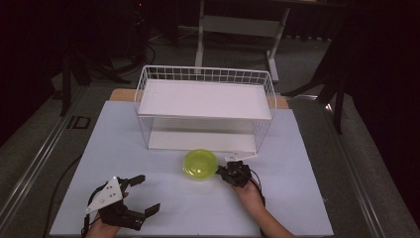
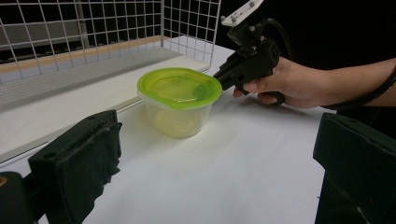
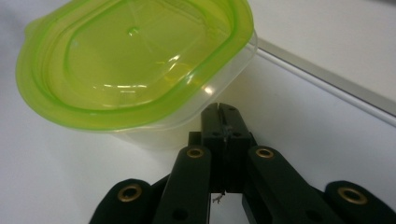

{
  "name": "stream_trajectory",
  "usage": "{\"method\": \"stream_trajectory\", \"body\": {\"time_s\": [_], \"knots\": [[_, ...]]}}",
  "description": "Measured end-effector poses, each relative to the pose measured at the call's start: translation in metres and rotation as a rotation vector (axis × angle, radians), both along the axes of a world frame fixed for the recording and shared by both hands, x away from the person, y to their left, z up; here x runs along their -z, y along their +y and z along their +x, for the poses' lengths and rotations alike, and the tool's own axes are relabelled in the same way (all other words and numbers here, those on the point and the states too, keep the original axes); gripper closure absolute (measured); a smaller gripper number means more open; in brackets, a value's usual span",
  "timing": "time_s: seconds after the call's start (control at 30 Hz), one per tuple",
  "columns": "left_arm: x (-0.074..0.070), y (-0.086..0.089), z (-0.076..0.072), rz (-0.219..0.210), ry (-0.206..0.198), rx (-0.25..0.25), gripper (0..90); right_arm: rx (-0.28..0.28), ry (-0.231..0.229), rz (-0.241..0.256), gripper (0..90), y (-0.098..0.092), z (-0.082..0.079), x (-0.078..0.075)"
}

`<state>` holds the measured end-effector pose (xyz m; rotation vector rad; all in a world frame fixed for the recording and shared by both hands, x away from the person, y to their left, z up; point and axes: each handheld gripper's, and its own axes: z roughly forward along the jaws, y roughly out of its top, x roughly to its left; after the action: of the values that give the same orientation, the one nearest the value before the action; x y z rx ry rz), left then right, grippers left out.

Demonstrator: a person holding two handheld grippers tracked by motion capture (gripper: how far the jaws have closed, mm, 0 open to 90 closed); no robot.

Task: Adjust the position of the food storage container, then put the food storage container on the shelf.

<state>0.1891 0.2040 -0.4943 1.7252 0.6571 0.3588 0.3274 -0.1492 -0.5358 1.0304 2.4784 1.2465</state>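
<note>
high view has our right gripper (image 1: 224, 172), jaws pressed together, tips at the rim of the clear plastic tub with lime-green lid (image 1: 200, 163) before the white wire rack (image 1: 205, 106); our left gripper (image 1: 146, 194) rests wide open near the table's front edge

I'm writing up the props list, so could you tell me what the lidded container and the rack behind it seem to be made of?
The container looks like thin clear plastic: its wall is see-through and glossy. Its green lid seems translucent plastic, with bright highlights. The rack looks like white-coated metal wire, judging by its thin welded-looking grid; its shelves are matte white panels, material unclear.
</note>
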Motion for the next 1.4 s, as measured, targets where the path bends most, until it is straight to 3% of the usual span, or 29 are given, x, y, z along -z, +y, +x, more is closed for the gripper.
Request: {"method": "stream_trajectory", "body": {"time_s": [0.2, 0.57, 0.77, 0.9, 0.93, 0.97, 1.0, 1.13, 1.3, 1.4], "knots": [[0.000, 0.000, 0.000, 0.000, -0.002, 0.001, 1.7, -0.007, -0.005, -0.003, 90.0, 0.004, -0.002, 0.001], [0.000, -0.001, 0.000, -0.002, 0.003, 0.003, 1.7, 0.011, -0.047, -0.027, 89.3, -0.015, -0.008, -0.007], [0.001, 0.000, 0.000, -0.003, 0.005, 0.001, 1.8, 0.019, -0.078, -0.025, 76.9, -0.033, -0.019, -0.015], [0.000, -0.001, 0.000, -0.002, 0.006, 0.001, 1.7, -0.017, -0.112, -0.033, 58.8, -0.044, -0.033, -0.024], [0.000, -0.002, 0.000, -0.005, 0.008, 0.002, 1.8, -0.021, -0.135, -0.027, 49.6, -0.048, -0.039, -0.028], [0.000, -0.002, 0.000, -0.006, 0.009, 0.005, 1.8, -0.021, -0.135, -0.027, 49.6, -0.048, -0.039, -0.028], [0.000, -0.003, 0.000, -0.006, 0.006, 0.007, 1.8, -0.023, -0.135, -0.012, 47.3, -0.050, -0.043, -0.031], [-0.004, -0.006, -0.001, 0.002, 0.003, 0.021, 1.8, -0.060, -0.141, 0.030, 23.6, -0.057, -0.054, -0.041], [-0.011, -0.010, -0.001, -0.002, 0.001, 0.050, 1.7, -0.074, -0.197, 0.011, 18.1, -0.057, -0.069, -0.051], [-0.016, -0.013, -0.002, -0.015, -0.017, 0.074, 1.8, -0.093, -0.220, 0.042, 14.4, -0.055, -0.075, -0.057]]}}
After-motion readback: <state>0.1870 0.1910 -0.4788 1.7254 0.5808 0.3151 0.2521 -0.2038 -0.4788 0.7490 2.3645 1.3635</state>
